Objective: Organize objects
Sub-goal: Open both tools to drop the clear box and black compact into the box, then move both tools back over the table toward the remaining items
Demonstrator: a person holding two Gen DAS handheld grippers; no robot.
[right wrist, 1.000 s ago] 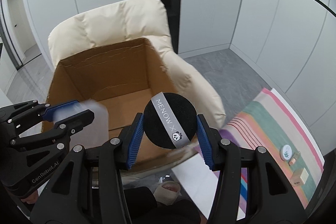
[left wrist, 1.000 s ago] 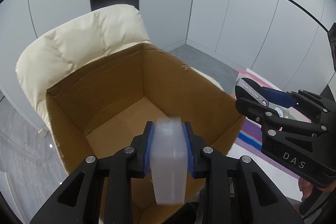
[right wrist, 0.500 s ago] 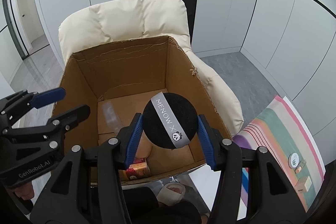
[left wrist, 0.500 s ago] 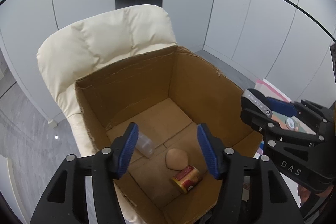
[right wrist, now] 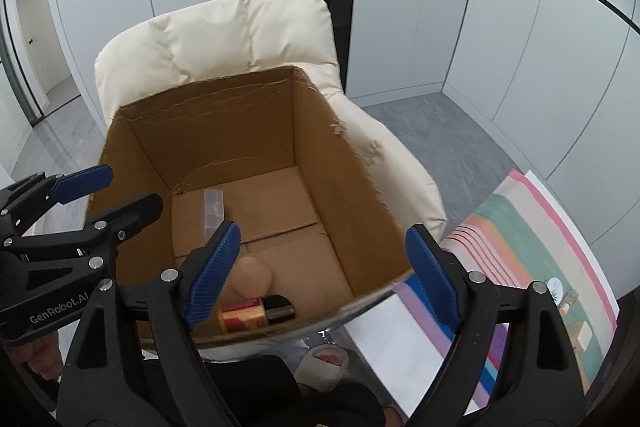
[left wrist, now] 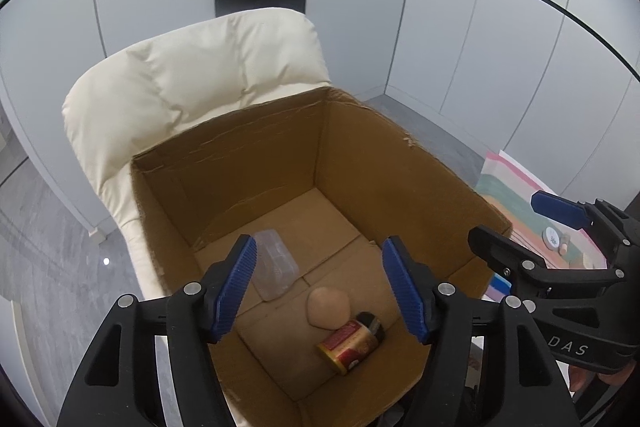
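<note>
An open cardboard box sits on a cream armchair. On its floor lie a clear plastic case, a beige sponge and a red-and-gold can. My left gripper is open and empty above the box's near side. My right gripper is open and empty over the box's near right corner. The black round pad is not visible in either view.
The cream armchair backs the box. A striped mat lies on the floor to the right with small items, including a round white tin. A person's slippered foot shows below.
My left gripper opened and dropped the clear case into the box. My right gripper then opened and no longer holds the black round pad. Both views rose over the box.
</note>
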